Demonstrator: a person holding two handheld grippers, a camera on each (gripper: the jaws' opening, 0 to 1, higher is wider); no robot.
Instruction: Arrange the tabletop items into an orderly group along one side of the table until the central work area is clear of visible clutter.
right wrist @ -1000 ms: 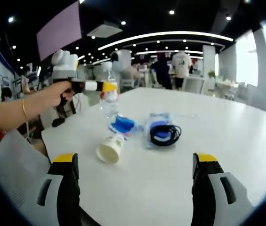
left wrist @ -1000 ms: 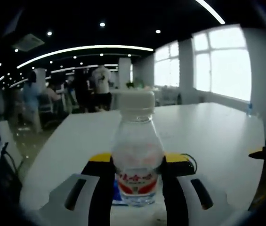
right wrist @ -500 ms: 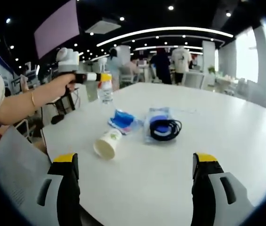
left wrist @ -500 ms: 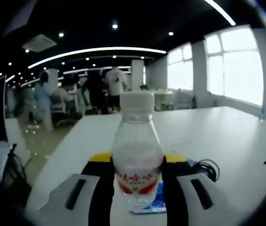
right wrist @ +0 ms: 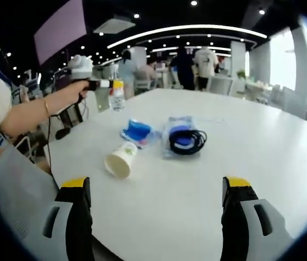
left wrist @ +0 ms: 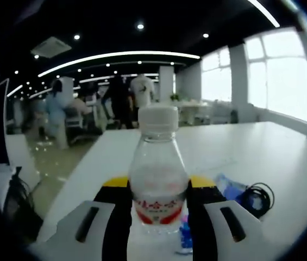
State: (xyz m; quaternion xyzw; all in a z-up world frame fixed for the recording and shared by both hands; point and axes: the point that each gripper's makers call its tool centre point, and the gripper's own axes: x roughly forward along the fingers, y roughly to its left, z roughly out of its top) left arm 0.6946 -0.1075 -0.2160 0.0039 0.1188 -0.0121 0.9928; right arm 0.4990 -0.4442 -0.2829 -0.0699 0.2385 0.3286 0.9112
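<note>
In the right gripper view, a paper cup (right wrist: 121, 160) lies on its side on the table (right wrist: 240, 141). Behind it sits a packet (right wrist: 137, 131), with a bagged cable coil (right wrist: 185, 140) to its right. The water bottle (right wrist: 117, 95) is beyond, to the left.

People (right wrist: 195, 65) stand among desks well beyond the right gripper's open jaws, under curved ceiling light strips (left wrist: 115, 55), with bright windows (left wrist: 275, 73) off to the side.
</note>
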